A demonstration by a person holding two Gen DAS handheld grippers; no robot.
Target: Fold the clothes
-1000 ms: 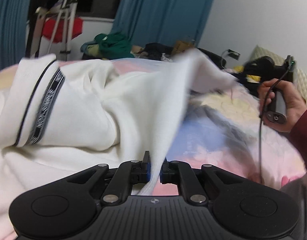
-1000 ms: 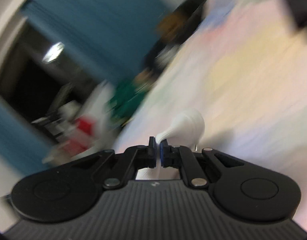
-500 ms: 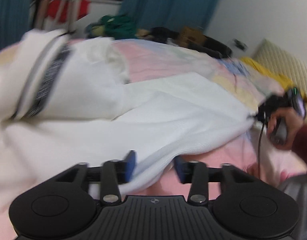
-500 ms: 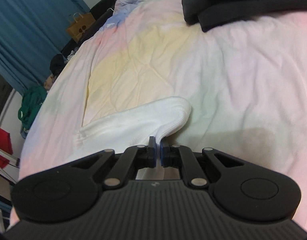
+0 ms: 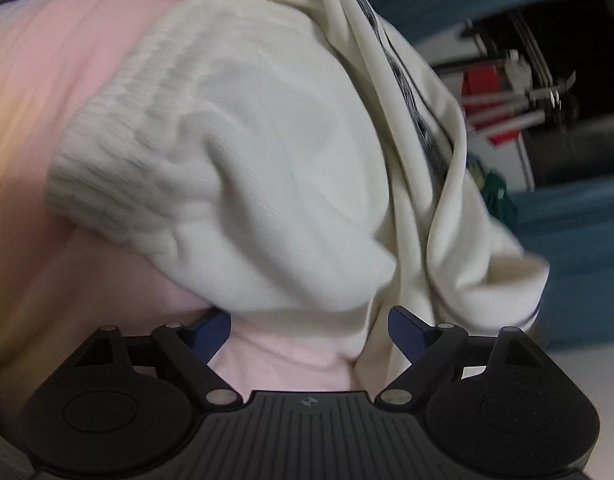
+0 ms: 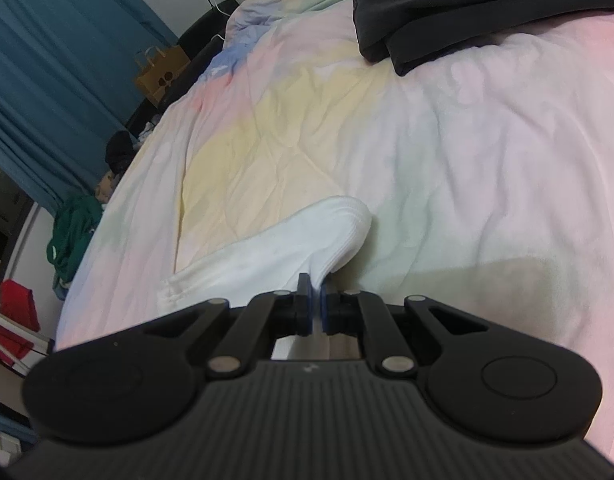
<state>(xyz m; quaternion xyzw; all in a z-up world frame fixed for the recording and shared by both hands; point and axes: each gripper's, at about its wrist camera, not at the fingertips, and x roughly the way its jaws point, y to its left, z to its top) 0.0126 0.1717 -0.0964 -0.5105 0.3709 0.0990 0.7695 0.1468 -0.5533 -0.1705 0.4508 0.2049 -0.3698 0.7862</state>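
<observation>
From the left wrist, the left gripper (image 5: 309, 326) gapes wide and holds nothing, with the bunched white sweatshirt (image 5: 267, 140) heaped just beyond its fingers on the pink bedcover (image 5: 47, 92), so it looks free to take a fresh hold. From the right wrist, the right gripper (image 6: 311, 303) is pinched tight on the sweatshirt's sleeve (image 6: 299, 240), stretched flat over the near part of the bed, probably to keep it straight for folding.

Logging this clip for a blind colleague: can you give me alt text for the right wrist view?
The right claw is shut on a fold of the white garment, which lies across a pastel bedspread. A folded black garment sits at the far edge, with blue curtains to the left.
</observation>
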